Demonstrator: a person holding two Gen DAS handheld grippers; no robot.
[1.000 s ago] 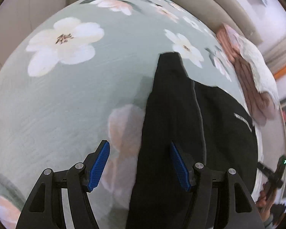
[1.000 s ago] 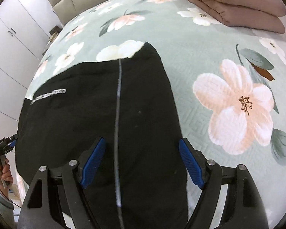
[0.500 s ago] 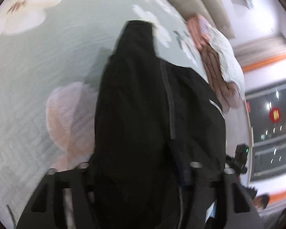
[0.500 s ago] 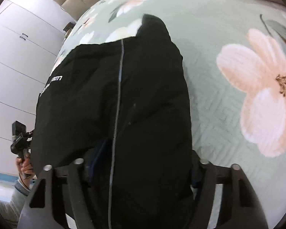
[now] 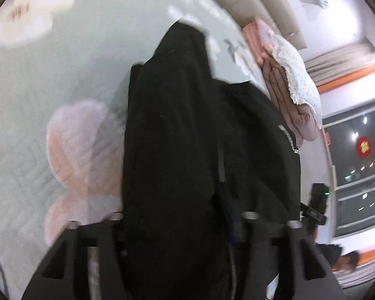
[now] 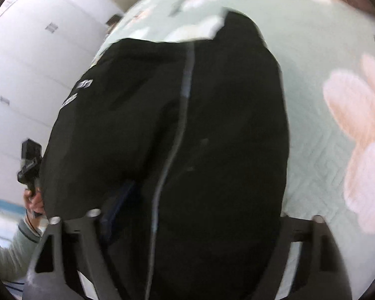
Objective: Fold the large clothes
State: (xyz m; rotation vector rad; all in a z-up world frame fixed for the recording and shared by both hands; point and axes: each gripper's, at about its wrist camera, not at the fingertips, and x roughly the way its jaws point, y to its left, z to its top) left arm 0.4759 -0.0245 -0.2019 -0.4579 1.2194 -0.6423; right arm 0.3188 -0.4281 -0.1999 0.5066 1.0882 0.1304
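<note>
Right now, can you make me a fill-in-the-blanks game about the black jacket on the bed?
1. The jacket lying on the bed is ____ in colour.
2. The green bedspread is printed with big ____.
3. A grey ____ runs down the middle of the jacket.
4. The folded pink quilt has a ____ dotted cloth lying on top of it.

Missing words: black; flowers; zip; white

Tongs' pads (image 5: 233, 225) (mostly) under jacket (image 5: 177, 150)
</note>
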